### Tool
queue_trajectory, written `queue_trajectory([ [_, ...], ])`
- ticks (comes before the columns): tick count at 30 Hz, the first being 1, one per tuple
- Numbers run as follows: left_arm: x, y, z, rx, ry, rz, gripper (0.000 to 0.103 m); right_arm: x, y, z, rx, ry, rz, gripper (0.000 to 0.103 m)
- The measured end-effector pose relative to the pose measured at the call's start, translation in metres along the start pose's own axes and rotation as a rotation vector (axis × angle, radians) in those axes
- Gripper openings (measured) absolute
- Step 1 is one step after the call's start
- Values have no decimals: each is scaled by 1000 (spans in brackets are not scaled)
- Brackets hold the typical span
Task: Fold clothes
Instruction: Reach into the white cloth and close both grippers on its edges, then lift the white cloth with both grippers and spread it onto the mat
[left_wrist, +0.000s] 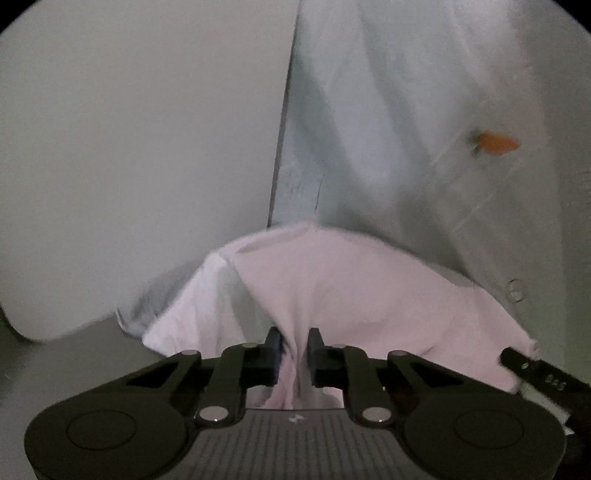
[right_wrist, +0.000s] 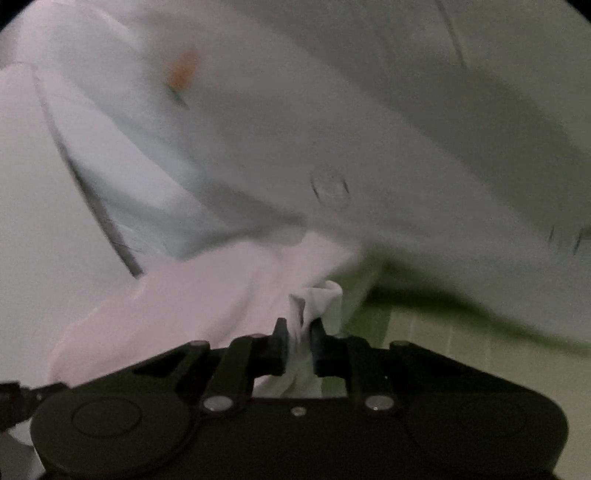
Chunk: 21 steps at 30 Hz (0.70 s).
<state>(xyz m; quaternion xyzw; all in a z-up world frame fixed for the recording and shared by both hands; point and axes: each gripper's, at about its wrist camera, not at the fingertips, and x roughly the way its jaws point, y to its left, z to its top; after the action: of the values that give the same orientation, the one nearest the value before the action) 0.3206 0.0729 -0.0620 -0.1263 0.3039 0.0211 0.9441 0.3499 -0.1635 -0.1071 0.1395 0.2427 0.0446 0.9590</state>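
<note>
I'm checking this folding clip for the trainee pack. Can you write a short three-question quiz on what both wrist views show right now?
1. True or false: the left gripper is shut on the pink garment.
2. Multiple choice: what does the right gripper hold? A) nothing B) a bunched edge of the pink garment C) a button
3. Fill in: the pale shirt behind the pink cloth bears a small ______ carrot-like emblem.

Key
1. True: cloth is pinched between both fingers.
2. B.
3. Orange; it also shows, blurred, in the right wrist view.
</note>
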Motion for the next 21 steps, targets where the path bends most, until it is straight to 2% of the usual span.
queue_trajectory([
  [7,-112,-2,5,54,-135,-66,13,-123,32,4,-140,-183,-13,11],
  [12,-197,-5,-26,104,-138,-164,13,-228,36,-17,-207,-294,-64,11],
  [14,-224,-10,-46,137,-110,-213,13,-264,25,-31,-199,-299,-103,11],
  [17,-248,-20,-85,182,-5,-294,14,-305,-1,-55,-169,-269,-173,11],
  [19,-250,-30,-116,209,112,-330,15,-324,-24,-73,-140,-227,-230,11],
  [21,-248,-39,-148,232,232,-357,18,-333,-48,-91,-119,-148,-284,12],
])
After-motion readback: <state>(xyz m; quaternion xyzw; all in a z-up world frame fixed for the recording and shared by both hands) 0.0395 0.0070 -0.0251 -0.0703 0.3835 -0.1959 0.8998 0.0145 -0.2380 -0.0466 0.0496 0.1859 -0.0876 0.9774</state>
